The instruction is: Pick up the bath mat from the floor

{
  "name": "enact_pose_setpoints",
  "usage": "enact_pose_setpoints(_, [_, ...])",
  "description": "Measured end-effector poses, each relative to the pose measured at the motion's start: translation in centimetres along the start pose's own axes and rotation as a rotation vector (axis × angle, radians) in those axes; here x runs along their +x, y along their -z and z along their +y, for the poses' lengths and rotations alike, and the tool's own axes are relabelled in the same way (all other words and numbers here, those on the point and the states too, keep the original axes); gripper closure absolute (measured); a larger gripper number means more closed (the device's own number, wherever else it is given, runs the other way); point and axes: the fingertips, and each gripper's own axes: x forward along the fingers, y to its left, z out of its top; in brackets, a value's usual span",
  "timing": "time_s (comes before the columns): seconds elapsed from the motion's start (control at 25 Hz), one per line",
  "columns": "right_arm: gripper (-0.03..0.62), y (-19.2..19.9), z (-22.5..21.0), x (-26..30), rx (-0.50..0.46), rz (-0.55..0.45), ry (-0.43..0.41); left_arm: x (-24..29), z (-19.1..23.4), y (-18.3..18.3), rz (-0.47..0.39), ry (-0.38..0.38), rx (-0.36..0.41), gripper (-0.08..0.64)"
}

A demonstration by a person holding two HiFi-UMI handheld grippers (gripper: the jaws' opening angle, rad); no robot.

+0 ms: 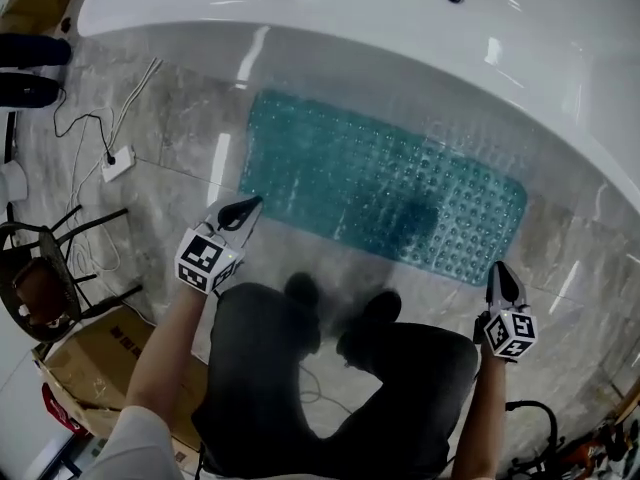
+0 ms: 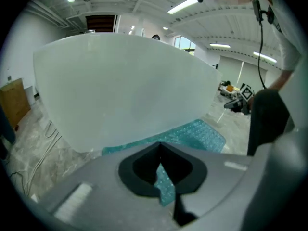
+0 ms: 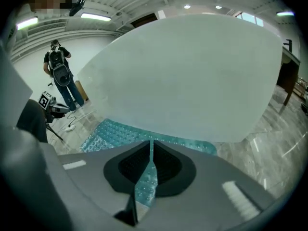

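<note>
A teal bath mat (image 1: 380, 183) with a bumpy surface lies flat on the marble floor, along the side of a white bathtub (image 1: 350, 8). My left gripper (image 1: 243, 208) hovers just off the mat's near left corner, its jaws shut and empty. My right gripper (image 1: 499, 271) hangs beside the mat's near right corner, also shut with nothing in it. In the left gripper view the mat (image 2: 197, 133) shows beyond the closed left gripper (image 2: 160, 146), under the bathtub (image 2: 125, 85). The right gripper view shows the mat (image 3: 113, 131) past the closed right gripper (image 3: 151, 142).
A white power strip (image 1: 117, 162) with trailing cables lies on the floor at the left. A dark chair (image 1: 40, 278) and a cardboard box (image 1: 90, 363) stand at the lower left. The person's shoes (image 1: 300, 293) rest just short of the mat. Another person (image 3: 60, 73) stands far off.
</note>
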Motion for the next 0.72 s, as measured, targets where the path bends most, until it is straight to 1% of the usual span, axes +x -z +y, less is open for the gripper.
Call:
enact_pose_setpoints(0.2, [0.541,4.9,-3.1,5.7,-0.006,0.018,0.013,5.8,3.4,6.1,0.027,-0.034,0.014,0.558])
enact_pose_setpoints(0.4, [0.523,9.0,-5.9,9.9,-0.027,0.048,0.022,10.5,6.3,11.0,0.047,-0.07,-0.033,0.555])
enact_pose_setpoints(0.48, [0.518,10.7,-7.0,11.3,-0.037,0.063,0.026,12.3,7.4,13.0,0.072,-0.075,-0.057,0.509])
enact_pose_setpoints(0.64, [0.511,14.1,-9.2,13.5,-0.059,0.107,0.037,15.1,9.8,16.9,0.138,-0.105,-0.065,0.491])
enact_pose_setpoints(0.72, [0.502,15.5,-10.7,14.3,-0.068,0.132,0.053,16.2,11.1,18.7,0.174,-0.129,-0.077,0.466])
